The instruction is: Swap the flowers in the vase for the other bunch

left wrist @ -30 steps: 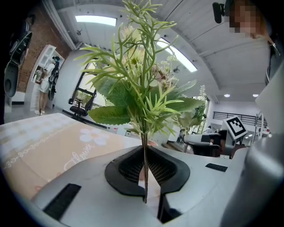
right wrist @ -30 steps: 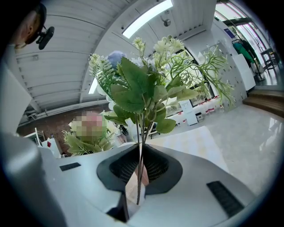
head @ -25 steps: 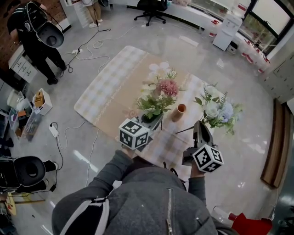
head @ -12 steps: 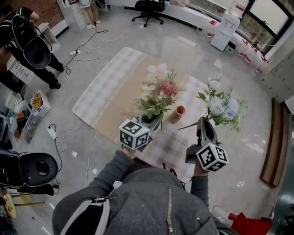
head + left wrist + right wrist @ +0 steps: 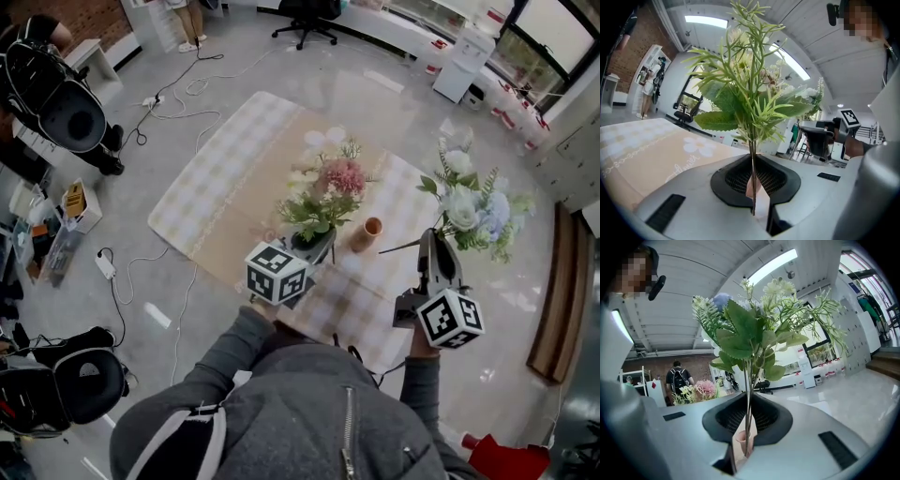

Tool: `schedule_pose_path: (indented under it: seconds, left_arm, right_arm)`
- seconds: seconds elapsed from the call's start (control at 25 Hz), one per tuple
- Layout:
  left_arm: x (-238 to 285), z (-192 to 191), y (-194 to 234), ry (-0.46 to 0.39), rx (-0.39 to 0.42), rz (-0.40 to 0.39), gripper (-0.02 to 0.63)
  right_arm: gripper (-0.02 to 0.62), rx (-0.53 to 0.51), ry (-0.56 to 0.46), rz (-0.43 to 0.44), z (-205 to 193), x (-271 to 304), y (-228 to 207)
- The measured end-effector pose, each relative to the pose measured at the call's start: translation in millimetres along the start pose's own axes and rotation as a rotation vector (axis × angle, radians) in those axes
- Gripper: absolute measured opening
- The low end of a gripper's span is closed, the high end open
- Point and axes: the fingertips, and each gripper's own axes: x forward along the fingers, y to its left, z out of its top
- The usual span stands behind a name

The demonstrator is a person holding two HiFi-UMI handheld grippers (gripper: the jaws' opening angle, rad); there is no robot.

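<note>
The vase [image 5: 371,231] stood empty on the bench [image 5: 234,169]. Near it, the left claw [image 5: 753,187] was closed tight on the stems of the pink bunch [image 5: 323,202]. The right claw [image 5: 747,430] pinched the white-blue bunch [image 5: 472,206] aloft, well apart. By my judgement, only putting one bunch into the vase remained.

Table [image 5: 167,221] seen from above, standing on a glossy grey floor [image 5: 394,103]. A pale checked cloth [image 5: 202,187] covers the whole top. A tan runner [image 5: 258,183] lies along the cloth's middle, with a white flower print [image 5: 323,139] at its far end. A small terracotta vase [image 5: 371,232] stands upright at the runner's right edge; whether it stands on the runner or on the checks cannot be told.
</note>
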Motion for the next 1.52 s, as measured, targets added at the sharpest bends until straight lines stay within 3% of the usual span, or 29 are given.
schedule_pose_path:
  seconds: [0.8, 1.52]
  left_arm:
    - [10, 11, 13, -0.004, 0.008, 0.007, 0.029]
    - [3, 7, 22, 0.0, 0.001, 0.023, 0.031]
  right_arm:
    - [0.034, -0.093, -0.013, 0.054, 31, 47, 9]
    - [0.034, -0.149, 0.053, 0.067, -7, 68, 17]
